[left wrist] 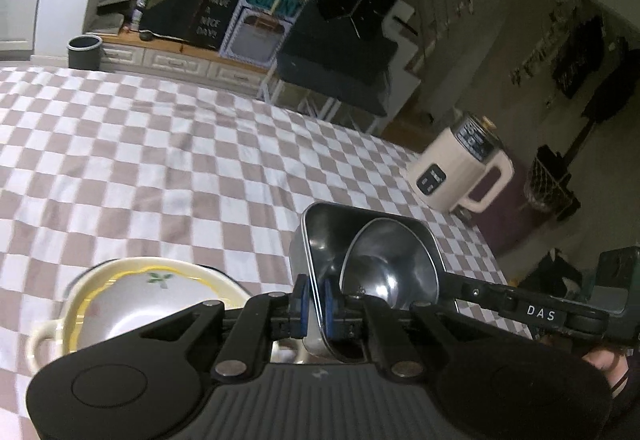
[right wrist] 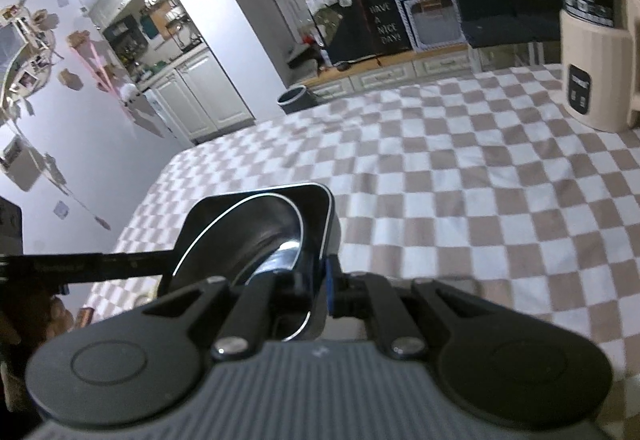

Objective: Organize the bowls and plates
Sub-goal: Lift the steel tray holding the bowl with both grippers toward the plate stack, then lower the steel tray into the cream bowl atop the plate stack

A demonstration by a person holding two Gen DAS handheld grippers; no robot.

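A square steel container [left wrist: 320, 236] with a round steel bowl [left wrist: 392, 268] nested in it hangs above the checked tablecloth [left wrist: 160, 144], held between both grippers. My left gripper [left wrist: 314, 304] is shut on its left rim. From the other side, my right gripper [right wrist: 318, 282] is shut on the right rim of the same container [right wrist: 316, 208]; the round bowl [right wrist: 248, 240] shows inside. Each view catches the opposite gripper's black finger reaching the container. A white bowl with a yellow rim and green flower [left wrist: 152, 300] sits in a cream handled dish at the lower left.
A cream electric jug [left wrist: 460, 168] stands at the table's far right corner, also large in the right wrist view, cream electric jug [right wrist: 592, 72]. Beyond the table are a grey bin [left wrist: 83, 50], white drawers and shelves. A hand [left wrist: 604, 360] shows at the lower right.
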